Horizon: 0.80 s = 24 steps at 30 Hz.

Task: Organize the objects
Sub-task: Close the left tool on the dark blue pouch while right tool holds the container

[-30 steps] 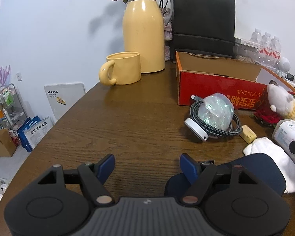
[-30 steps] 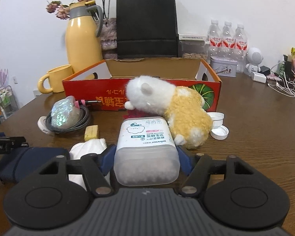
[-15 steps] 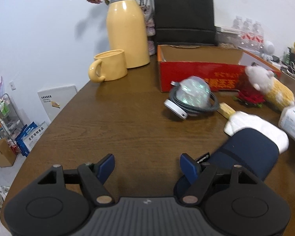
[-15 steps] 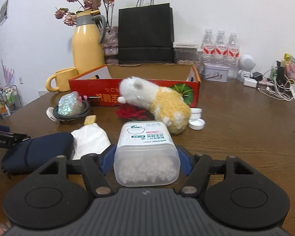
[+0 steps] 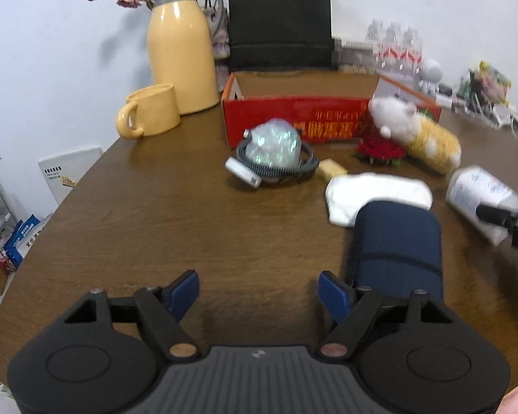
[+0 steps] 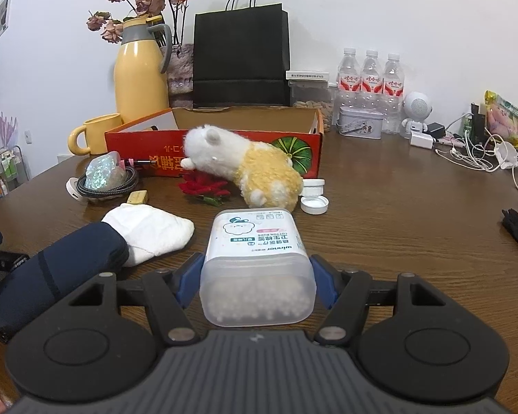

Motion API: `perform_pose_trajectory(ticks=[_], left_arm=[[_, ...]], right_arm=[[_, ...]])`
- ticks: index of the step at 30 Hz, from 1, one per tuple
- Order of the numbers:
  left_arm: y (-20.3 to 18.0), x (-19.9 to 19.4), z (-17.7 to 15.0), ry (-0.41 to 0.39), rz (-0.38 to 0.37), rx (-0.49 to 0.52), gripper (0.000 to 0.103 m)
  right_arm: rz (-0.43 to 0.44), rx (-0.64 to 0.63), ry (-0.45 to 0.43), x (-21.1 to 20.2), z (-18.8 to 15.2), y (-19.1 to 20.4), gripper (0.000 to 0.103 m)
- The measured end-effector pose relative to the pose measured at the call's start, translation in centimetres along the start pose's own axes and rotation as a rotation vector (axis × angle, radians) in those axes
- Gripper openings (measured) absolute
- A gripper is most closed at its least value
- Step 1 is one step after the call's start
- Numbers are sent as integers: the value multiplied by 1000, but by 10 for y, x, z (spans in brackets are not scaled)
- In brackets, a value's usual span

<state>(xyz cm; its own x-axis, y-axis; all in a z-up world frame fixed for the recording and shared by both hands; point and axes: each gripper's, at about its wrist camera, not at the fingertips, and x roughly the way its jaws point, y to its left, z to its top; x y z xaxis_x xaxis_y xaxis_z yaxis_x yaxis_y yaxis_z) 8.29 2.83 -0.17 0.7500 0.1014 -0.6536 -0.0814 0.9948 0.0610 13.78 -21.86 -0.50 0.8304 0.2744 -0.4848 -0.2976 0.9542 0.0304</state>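
Observation:
My left gripper hovers over bare wood; its jaws are opening with nothing between them. A navy pouch lies just right of its right finger, partly on a white cloth. My right gripper is shut on a clear cotton swab box, held above the table. That box also shows at the right edge of the left wrist view. Beyond it a white and yellow plush toy leans on the open red cardboard box, with a red rose beside it.
A coiled cable with an iridescent lump and a small yellow block lie left of the plush. Two white caps sit to its right. Yellow thermos, mug, black bag, bottles and cables line the back.
The left gripper has swung so the pouch now sits clear of its right finger, and its jaws stand wider. The right gripper has drawn back from the plush with the swab box.

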Motion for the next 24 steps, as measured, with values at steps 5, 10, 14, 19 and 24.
perform_pose_trajectory(ticks=[5,10,14,19,24], left_arm=[[-8,-14,9,-71,-64,-56,98],[-37,-10,12,-46,-128,13,102],[-53,0,10,8,-163,49,102],[-60,10,6,36,-181,47,101],[-60,20,2,60,-187,19,98]], right_arm=[[8,9,-5,-3,-3,-3,67],[17,12,-29,-8,-6,-3,67],[28,26,-30,-8,-6,-7,67],[34,19,-29,-9,-8,-5,67],[36,15,-24,-8,-7,-5,67]])
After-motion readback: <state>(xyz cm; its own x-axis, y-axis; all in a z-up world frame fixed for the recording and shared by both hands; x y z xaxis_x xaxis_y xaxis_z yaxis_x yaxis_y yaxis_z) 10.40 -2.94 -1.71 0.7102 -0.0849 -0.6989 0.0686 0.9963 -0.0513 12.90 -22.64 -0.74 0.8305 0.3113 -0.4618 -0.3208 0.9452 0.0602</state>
